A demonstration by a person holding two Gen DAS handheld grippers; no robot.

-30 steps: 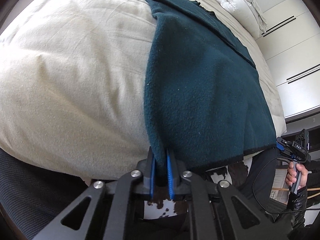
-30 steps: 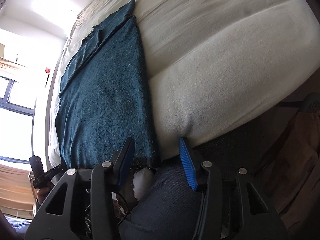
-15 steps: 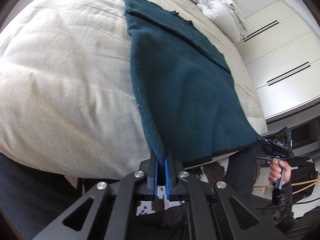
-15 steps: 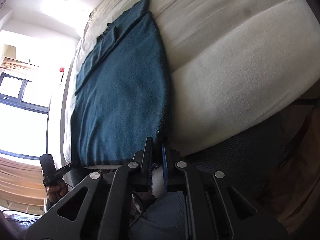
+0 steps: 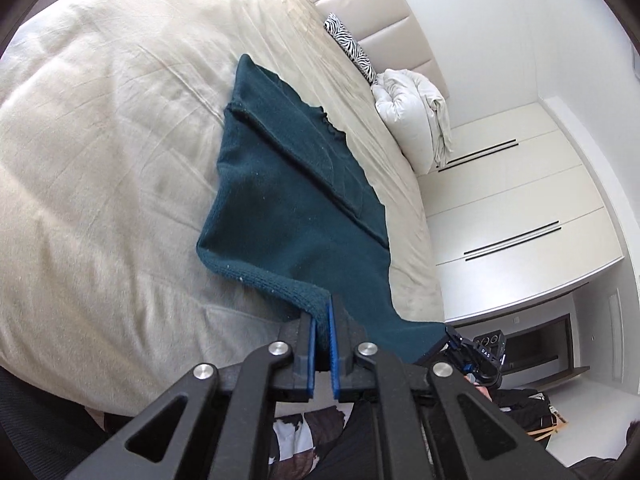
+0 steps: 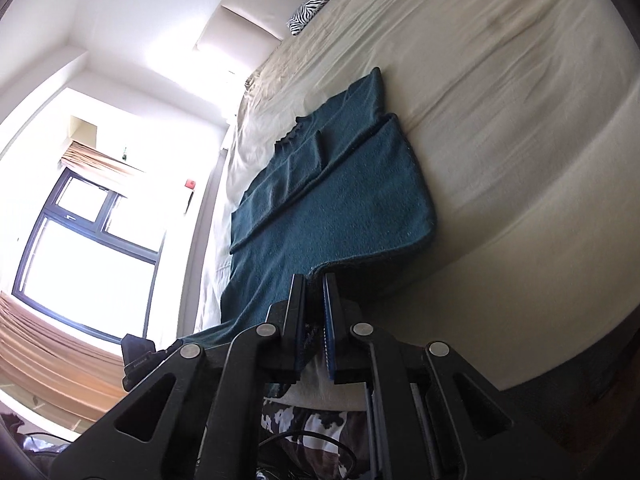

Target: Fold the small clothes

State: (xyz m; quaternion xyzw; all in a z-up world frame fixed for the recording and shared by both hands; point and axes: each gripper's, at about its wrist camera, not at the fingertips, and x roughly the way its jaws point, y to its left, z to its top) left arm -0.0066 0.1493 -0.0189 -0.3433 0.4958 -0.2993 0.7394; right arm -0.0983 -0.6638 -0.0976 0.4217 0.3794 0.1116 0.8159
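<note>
A dark teal knit garment (image 5: 296, 216) lies on the cream bed (image 5: 100, 160), with a side part folded over along its length. My left gripper (image 5: 322, 316) is shut on its near left hem corner and holds it lifted above the bed. My right gripper (image 6: 314, 280) is shut on the near right hem corner of the garment (image 6: 344, 204), also lifted. The near hem hangs stretched between the two grippers, and the right gripper shows in the left wrist view (image 5: 476, 354).
A zebra-print pillow (image 5: 352, 50) and a white duvet bundle (image 5: 416, 120) lie at the head of the bed. White wardrobe doors (image 5: 520, 208) stand to the right. A window (image 6: 88, 248) is to the left. A cow-print rug (image 6: 304, 420) lies below.
The right gripper closed on the hem corner. Both grippers then lifted the near hem and carried it forward over the bed, toward the headboard.
</note>
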